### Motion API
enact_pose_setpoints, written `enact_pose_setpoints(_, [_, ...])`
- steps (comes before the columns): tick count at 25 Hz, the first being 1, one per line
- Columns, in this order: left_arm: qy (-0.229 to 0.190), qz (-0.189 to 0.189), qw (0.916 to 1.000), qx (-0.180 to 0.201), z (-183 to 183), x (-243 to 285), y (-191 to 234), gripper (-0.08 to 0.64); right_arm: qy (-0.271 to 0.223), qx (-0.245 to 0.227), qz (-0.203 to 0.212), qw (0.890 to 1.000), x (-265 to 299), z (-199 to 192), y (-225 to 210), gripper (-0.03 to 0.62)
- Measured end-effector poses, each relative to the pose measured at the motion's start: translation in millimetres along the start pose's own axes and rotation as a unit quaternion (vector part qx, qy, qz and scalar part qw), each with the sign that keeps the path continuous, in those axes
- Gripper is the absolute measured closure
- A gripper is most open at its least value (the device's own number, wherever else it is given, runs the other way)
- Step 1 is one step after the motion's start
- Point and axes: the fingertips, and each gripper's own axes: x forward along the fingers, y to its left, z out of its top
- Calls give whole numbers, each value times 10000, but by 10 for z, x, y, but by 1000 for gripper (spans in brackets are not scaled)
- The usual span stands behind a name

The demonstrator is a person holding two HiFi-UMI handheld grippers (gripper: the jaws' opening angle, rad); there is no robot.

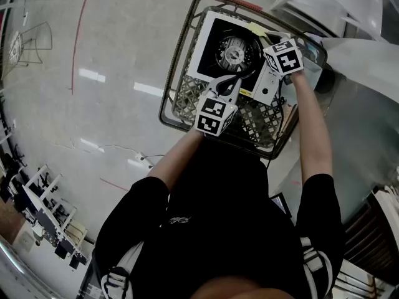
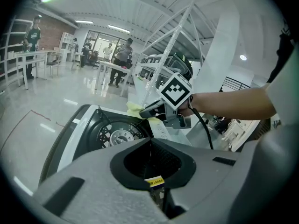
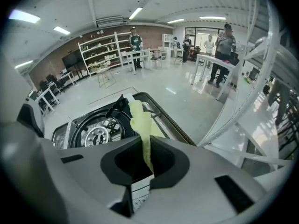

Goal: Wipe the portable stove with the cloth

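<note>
A pale, glossy floor [image 1: 112, 104] fills most of the head view. On it stands a dark wire basket [image 1: 262, 124] that holds 1 white, square portable stove with a black round burner [image 1: 211, 47], lying flat inside it. Both arms reach over the basket from the near side. The left gripper [image 1: 228, 83] hangs above the stove's near edge. In the left gripper view its 2 jaws are drawn together with nothing showing between them. The right gripper [image 1: 265, 39] is over the stove's far right corner, and in the right gripper view its jaws are clamped on a thin, pale yellow cloth [image 3: 140, 120]. The cloth runs forward out of the jaws and lies bunched on the white top just beside the burner.
</note>
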Motion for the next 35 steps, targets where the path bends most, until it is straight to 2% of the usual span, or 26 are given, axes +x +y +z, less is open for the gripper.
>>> enact_pose_setpoints(10, [-33,172,9998,-106,-93,-113,26,541,-175,-314,-86,9993,-166,-87,213,563])
enact_pose_setpoints(23, [-5,265,9995,-160,-306,-220,-56,541,-59,-444,-83,9990,-112,-389,547,561])
enact_pose_setpoints(35, [-37,442,9987,-255,-458,-416,0,541,17,-103,-120,9999,-88,-549,661,563])
